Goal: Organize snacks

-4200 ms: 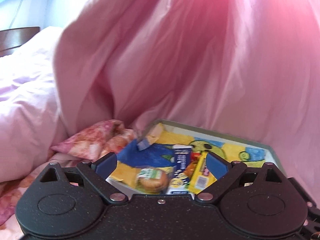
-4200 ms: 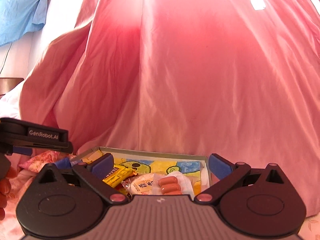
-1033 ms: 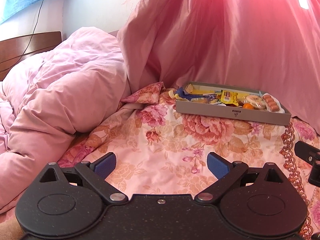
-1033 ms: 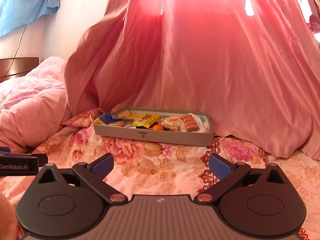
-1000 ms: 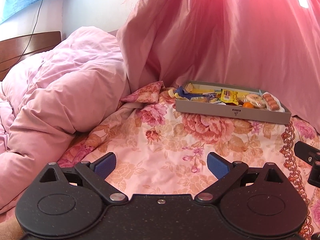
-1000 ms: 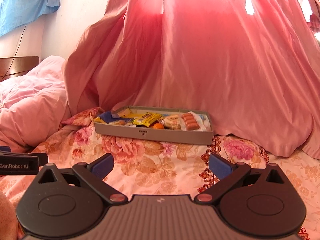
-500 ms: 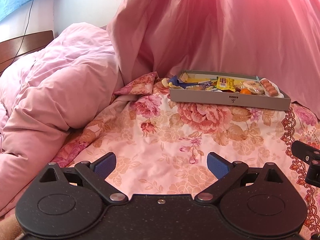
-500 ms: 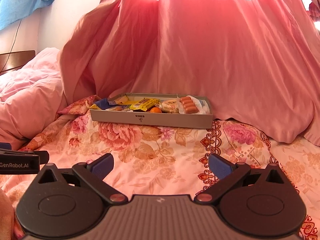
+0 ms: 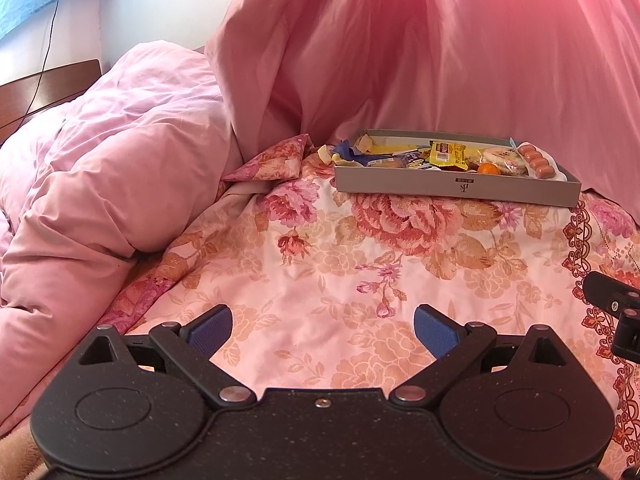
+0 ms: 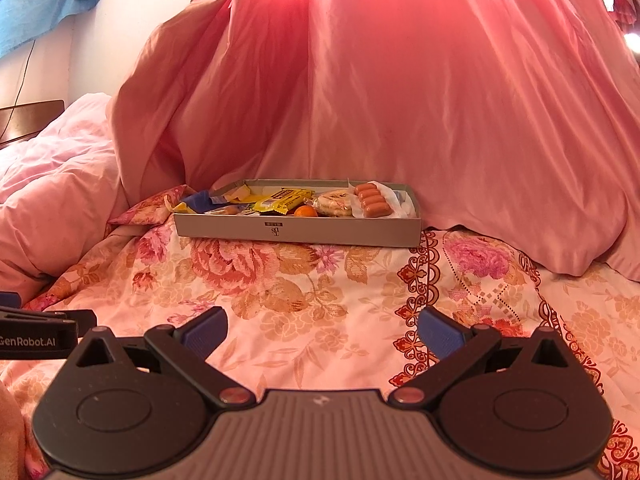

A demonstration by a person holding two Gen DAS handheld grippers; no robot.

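Left wrist view: the left gripper (image 9: 322,330) hangs over the floral bedspread (image 9: 360,264) with its blue pads spread wide and nothing between them. The grey tray (image 9: 456,186) of snacks sits well ahead, against the pink curtain (image 9: 440,48), with a rumpled duvet (image 9: 100,184) heaped to the left. In the tray lie a yellow wrapped bar (image 9: 446,154), a small orange (image 9: 487,168) and a row of sausages (image 9: 535,162); the items at the tray's left end are too crowded to name with confidence.

Right wrist view: the right gripper (image 10: 322,332) is likewise wide apart and empty, pointed at the same tray (image 10: 298,232), which holds the bar (image 10: 284,199), a round wrapped bun (image 10: 336,203) and the sausages (image 10: 372,200).

All visible snacks appear to be in the tray. The risk now (the bed being soft) is that pressing near the tray could tilt it and roll the orange (image 10: 306,211) out.
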